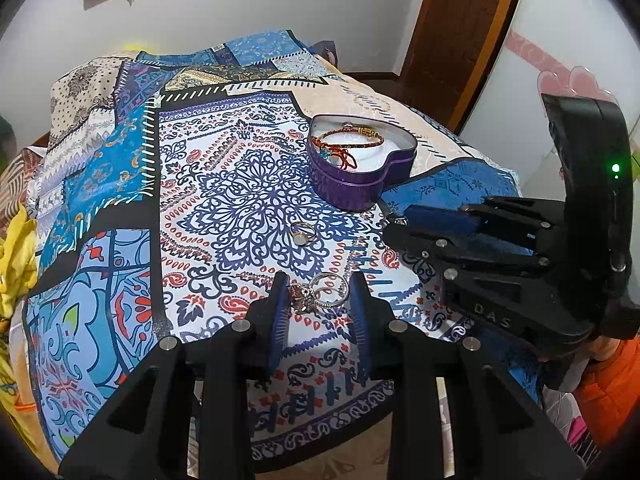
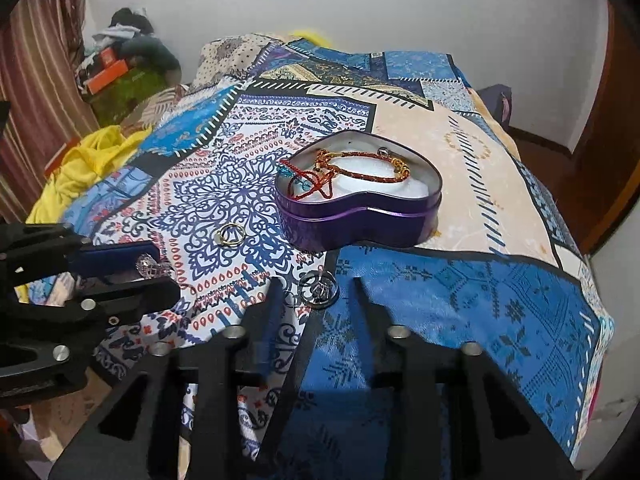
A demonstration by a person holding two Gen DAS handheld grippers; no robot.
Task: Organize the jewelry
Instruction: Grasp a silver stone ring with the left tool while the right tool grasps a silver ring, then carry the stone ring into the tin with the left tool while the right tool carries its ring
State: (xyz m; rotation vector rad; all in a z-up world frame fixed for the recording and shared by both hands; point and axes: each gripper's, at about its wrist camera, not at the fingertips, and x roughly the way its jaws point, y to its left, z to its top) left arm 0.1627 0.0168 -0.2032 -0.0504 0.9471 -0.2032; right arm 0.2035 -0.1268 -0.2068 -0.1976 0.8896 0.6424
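A purple heart-shaped tin [image 1: 352, 184] [image 2: 360, 220] stands on the patterned bedspread [image 1: 240, 184]. It has a white lining and holds red and gold cord bracelets [image 2: 360, 168]. My left gripper [image 1: 320, 296] [image 2: 160, 270] is shut on a cluster of silver rings [image 1: 318, 294] [image 2: 154, 266], its blue pads against them. My right gripper [image 2: 318, 286] [image 1: 394, 226] is low over the cloth, with a round silver ring [image 2: 319, 290] lying between its fingers and a small gap on each side. A gold ring with a pale stone [image 1: 303, 234] [image 2: 229, 235] lies loose in front of the tin.
Crumpled yellow cloth [image 2: 80, 168] [image 1: 16, 256] lies at the bed's left side. The bedspread drops off at the near edge and on the right. A brown door [image 1: 460, 40] stands behind the bed. An orange sleeve [image 1: 608, 380] shows behind the right gripper.
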